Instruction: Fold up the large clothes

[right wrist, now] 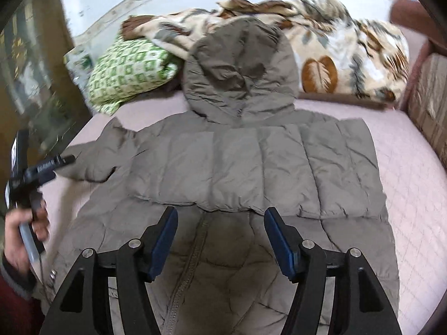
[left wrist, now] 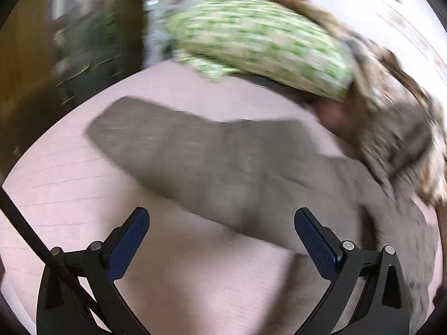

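Observation:
A grey-brown hooded puffer jacket [right wrist: 223, 173] lies flat on a pink bed [right wrist: 413, 195], hood toward the far side. One sleeve is folded across its chest; the other sleeve [right wrist: 103, 156] sticks out to the left. My right gripper [right wrist: 220, 237] is open and empty, just above the jacket's front zipper. My left gripper [left wrist: 222, 240] is open and empty, hovering near the outstretched sleeve [left wrist: 195, 156]; that view is blurred. The left gripper also shows in the right wrist view [right wrist: 42, 167], held in a hand at the left edge.
A green-and-white patterned pillow [right wrist: 125, 75] and a leaf-print blanket [right wrist: 349, 47] lie at the head of the bed behind the hood. A brown box or headboard [right wrist: 427, 97] is at the right. Dark furniture [left wrist: 69, 42] stands beyond the bed's left edge.

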A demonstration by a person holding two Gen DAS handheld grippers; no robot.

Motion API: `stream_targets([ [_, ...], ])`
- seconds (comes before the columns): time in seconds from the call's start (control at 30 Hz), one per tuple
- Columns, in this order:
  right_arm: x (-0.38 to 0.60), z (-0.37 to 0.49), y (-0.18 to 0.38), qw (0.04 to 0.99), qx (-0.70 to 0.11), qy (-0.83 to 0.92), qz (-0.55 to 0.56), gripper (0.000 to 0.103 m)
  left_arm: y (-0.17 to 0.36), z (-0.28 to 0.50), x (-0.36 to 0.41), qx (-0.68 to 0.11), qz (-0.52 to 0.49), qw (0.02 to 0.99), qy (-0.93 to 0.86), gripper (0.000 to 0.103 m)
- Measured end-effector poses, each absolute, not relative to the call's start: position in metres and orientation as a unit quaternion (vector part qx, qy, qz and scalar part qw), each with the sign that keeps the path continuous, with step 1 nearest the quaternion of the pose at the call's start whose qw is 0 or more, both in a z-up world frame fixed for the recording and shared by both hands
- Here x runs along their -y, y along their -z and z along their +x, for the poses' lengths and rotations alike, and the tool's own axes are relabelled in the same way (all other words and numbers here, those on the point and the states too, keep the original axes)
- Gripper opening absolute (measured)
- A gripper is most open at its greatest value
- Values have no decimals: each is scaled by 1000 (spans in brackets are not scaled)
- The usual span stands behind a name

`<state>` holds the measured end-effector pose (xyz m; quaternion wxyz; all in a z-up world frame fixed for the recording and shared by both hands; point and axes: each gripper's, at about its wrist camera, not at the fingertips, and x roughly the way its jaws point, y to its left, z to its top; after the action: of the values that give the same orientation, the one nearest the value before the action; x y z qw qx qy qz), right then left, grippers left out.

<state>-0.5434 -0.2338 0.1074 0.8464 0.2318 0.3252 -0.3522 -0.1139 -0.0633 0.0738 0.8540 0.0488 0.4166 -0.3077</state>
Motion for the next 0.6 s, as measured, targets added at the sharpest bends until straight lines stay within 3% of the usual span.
stream_targets([
  [0.17,242,-549,-109,853,-313,354,223,69,-46,-20,-4,-482,-98,829,267,102],
  [0.3,252,-553,-105,851,-307,353,239,69,-26,30,-40,-496,-199,809,247,88],
  [0.4,256,-550,-98,848,-315,353,236,69,-13,55,-45,-502,-235,797,241,77],
  [0.6,262,-544,-90,846,-325,350,238,69,-3,85,-27,-491,-252,795,253,69],
])
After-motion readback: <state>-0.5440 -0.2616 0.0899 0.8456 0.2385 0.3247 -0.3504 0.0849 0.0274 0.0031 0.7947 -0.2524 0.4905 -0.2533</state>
